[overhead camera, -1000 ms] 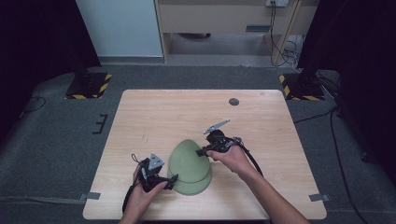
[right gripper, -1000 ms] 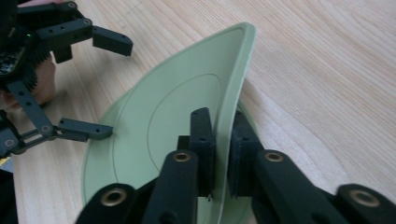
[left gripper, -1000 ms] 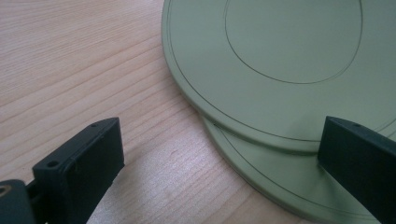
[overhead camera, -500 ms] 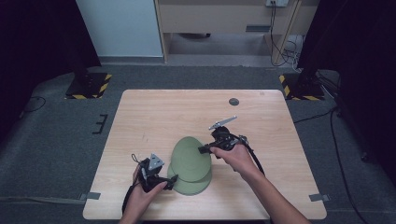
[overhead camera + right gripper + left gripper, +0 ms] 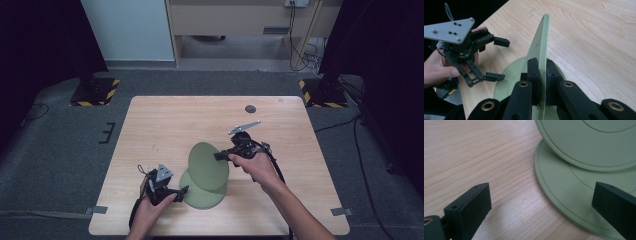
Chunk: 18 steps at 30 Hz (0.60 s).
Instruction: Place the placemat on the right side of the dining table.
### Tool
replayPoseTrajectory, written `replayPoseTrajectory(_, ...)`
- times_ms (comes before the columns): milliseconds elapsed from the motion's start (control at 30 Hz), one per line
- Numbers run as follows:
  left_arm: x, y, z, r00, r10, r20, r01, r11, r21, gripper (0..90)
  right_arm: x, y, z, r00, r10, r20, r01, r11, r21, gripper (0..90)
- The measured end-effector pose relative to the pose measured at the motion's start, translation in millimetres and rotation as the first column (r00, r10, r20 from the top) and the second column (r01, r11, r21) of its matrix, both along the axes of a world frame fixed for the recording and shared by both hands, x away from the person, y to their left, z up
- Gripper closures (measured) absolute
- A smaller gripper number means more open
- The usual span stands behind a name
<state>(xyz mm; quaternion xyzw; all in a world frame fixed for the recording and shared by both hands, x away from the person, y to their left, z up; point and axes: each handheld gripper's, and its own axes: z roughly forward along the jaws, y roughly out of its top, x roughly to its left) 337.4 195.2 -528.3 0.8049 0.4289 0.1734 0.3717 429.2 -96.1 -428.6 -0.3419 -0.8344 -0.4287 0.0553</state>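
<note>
Two pale green plates are stacked near the table's front edge. The lower plate (image 5: 200, 199) (image 5: 564, 187) (image 5: 511, 72) lies flat on the wood. The upper plate (image 5: 207, 165) (image 5: 594, 142) (image 5: 540, 42) is tipped up steeply, its right rim raised. My right gripper (image 5: 220, 156) (image 5: 543, 75) is shut on that raised rim, one pad on each face. My left gripper (image 5: 181, 194) (image 5: 542, 192) (image 5: 502, 58) stands open, low at the lower plate's left edge, with nothing held. Its right jaw hangs over the plate's rim and its left jaw over bare wood.
The wooden table (image 5: 165, 130) has a small dark round disc (image 5: 250, 108) near its far edge. On the grey floor beyond the table stand two bases with yellow-black stripes (image 5: 95, 92) (image 5: 320, 92). The plates sit close to the table's near edge.
My right gripper has risen with the upper plate's rim, so that plate stands steeper than before. The left gripper and the lower plate have stayed put.
</note>
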Motion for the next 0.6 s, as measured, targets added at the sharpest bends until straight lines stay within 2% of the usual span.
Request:
replayPoseTrajectory(167, 0.2, 6.5, 2.3, 0.9997, 0.021, 0.010, -0.021, 0.9998, 0.001, 1.9, -0.9, -2.0, 7.7, 0.9998, -0.012, 0.016, 0.011, 1.000, 0.018, 85.6)
replayPoseTrajectory(400, 2.1, 21.6, 5.2, 0.9966, 0.077, 0.028, -0.077, 0.9970, -0.005, 2.0, 3.5, -13.7, 16.3, 0.9980, -0.055, 0.032, 0.054, 0.998, 0.033, 85.7)
replayPoseTrajectory(600, 4.5, 35.7, 5.0, 0.9906, 0.134, 0.028, -0.135, 0.9908, 0.014, 2.0, 11.5, -29.1, 23.5, 0.9915, -0.123, 0.042, 0.121, 0.991, 0.056, 85.7)
